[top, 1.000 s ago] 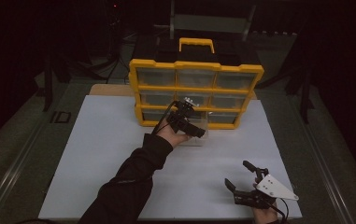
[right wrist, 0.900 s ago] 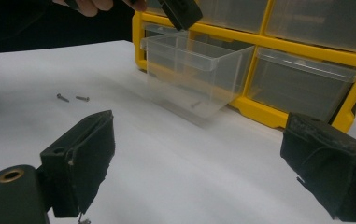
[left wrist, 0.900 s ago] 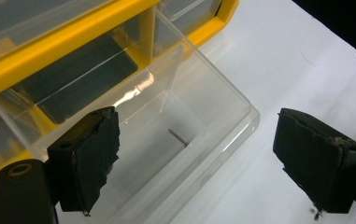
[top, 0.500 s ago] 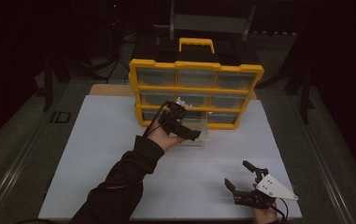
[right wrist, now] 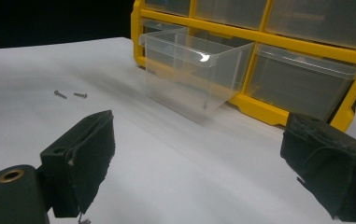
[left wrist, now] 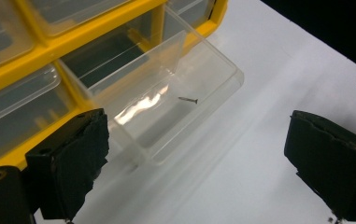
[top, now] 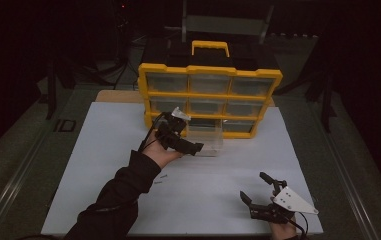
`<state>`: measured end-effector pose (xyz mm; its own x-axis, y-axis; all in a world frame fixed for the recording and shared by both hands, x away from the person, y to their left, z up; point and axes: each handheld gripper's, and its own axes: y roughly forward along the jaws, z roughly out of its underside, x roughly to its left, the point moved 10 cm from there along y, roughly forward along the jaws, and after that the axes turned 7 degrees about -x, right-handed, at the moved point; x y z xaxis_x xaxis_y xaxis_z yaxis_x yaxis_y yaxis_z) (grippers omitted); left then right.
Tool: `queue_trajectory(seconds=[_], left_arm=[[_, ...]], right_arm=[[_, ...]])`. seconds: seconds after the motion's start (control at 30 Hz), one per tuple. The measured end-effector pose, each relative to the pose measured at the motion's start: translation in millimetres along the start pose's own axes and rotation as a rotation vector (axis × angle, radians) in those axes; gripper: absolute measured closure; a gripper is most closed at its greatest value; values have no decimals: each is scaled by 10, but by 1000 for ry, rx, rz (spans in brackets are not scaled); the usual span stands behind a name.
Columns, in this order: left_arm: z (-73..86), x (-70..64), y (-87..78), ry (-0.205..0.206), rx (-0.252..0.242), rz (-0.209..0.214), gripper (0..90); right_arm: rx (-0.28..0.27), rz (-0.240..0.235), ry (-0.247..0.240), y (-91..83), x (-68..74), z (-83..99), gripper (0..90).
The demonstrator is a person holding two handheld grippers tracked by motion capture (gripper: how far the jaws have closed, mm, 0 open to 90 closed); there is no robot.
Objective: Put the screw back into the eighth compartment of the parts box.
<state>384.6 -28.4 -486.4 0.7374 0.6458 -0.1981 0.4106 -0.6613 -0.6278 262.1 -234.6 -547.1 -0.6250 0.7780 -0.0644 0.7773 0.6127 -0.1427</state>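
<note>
While the clear drawer stands pulled out of the bottom row of the yellow organiser cabinet, resting on the white bench, one small screw lies on its floor — seen through the plastic in the left gripper view. The left tool hovers at the drawer's near left corner, pads spread wide, gripping nothing. Two loose screws lie side by side on the bench, well apart from the drawer, on the person's side of it and beside the left sleeve. The right tool sits near the bench's front edge, likewise spread and empty. Judgement: the loose screws lie behind and below the left tool, back toward the person, their long axes running roughly across the bench — the left hand is the nearer, though it would have to draw back to reach them.
</note>
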Motion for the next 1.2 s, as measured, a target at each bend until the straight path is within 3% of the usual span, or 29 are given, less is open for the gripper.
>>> queue_trajectory(seconds=[0.2, 0.5, 0.87, 1.03, 1.2], left_arm=[[105, 65, -119, -4, -12, -7, 57], [273, 86, -294, 19, -43, 22, 57], [441, 55, -394, 56, -62, 57, 58], [518, 64, -419, 53, -70, 67, 60], [697, 81, -399, 51, -66, 89, 61]], right_arm=[[3, -2, 1, 4, 3, 5, 102], [5, -3, 1, 3, 6, 7, 102], [6, -3, -1, 3, 7, 9, 102], [7, -4, 0, 3, 7, 12, 102], [5, -3, -2, -1, 11, 6, 102]])
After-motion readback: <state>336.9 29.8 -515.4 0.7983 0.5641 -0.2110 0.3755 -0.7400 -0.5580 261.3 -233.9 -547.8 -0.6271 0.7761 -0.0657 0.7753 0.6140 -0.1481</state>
